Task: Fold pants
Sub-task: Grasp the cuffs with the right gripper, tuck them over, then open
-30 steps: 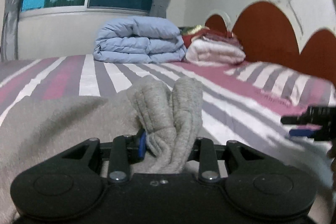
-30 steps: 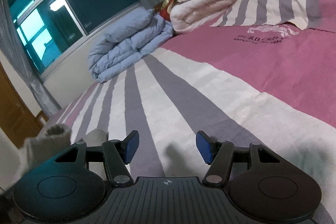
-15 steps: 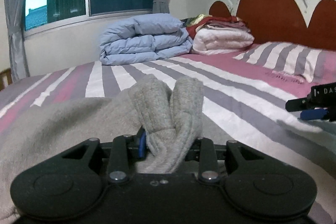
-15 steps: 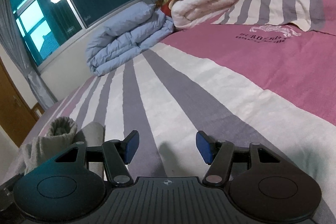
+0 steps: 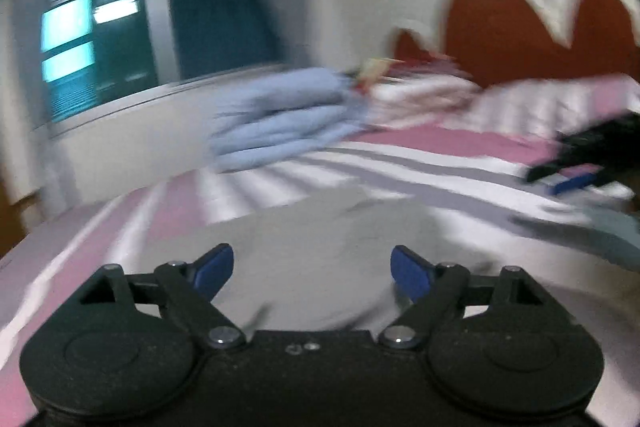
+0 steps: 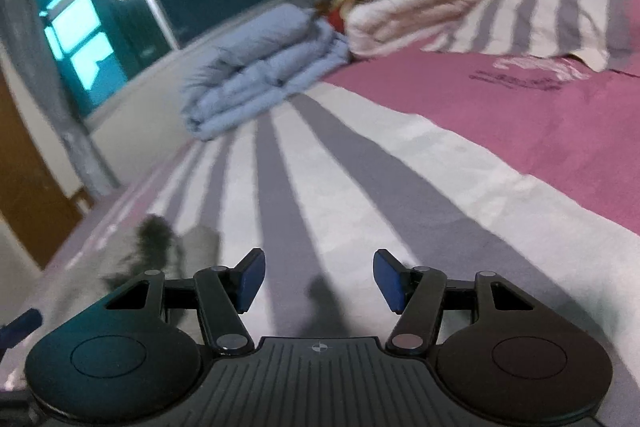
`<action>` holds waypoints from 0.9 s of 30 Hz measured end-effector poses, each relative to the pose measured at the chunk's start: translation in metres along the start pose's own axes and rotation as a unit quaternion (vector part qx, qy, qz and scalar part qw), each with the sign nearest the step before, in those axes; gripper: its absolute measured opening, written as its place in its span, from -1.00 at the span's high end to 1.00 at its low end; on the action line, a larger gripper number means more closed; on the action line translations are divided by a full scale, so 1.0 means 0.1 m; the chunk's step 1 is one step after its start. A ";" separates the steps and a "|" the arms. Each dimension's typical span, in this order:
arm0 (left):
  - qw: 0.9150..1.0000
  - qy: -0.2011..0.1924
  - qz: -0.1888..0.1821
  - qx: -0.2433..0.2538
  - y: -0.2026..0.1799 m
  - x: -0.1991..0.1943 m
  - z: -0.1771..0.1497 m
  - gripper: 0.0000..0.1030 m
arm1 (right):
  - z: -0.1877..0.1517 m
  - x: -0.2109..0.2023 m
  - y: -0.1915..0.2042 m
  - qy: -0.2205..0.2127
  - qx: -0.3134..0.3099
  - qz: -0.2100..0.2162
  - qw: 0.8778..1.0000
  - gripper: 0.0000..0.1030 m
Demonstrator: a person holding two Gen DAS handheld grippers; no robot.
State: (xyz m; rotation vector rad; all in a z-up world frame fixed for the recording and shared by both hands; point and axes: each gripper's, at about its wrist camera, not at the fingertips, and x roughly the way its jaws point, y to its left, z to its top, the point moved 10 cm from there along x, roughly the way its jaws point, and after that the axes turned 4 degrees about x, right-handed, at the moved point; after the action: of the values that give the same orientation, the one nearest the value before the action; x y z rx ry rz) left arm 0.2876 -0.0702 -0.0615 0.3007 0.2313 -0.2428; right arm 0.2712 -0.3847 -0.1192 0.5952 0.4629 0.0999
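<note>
L tongs (image 5: 312,273) opening over grey pants (image 5: 320,227); R view shows cuffs (image 6: 176,243).

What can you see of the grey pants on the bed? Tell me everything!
The grey pants look soft and fleecy. They lie spread on the striped bedsheet, right in front of the left gripper, whose blue-padded fingers are opening and pinch nothing. The picture is blurry, so seams and folds are hard to tell. From the right gripper's camera only a grey bunched bit shows at the left.
</note>
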 end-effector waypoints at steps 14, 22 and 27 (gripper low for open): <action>0.910 0.102 0.167 -0.366 2.00 -0.13 -1.25 -0.60 | -0.65 0.61 1.17 0.134 -0.007 0.106 0.985 -0.70; 0.911 0.094 0.148 -0.373 2.00 -0.23 -1.34 -0.67 | -0.51 0.65 1.31 0.101 0.036 0.160 0.981 0.23; 0.910 0.101 0.156 -0.370 1.99 -0.21 -1.34 -0.68 | -0.49 0.73 0.82 0.101 0.103 0.093 0.985 0.23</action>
State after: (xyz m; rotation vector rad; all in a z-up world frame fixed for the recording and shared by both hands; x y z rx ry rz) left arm 0.2961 0.1615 -0.1286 -0.3960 0.4563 0.2036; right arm 0.3178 -0.2748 -0.1375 0.8363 0.6189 0.2963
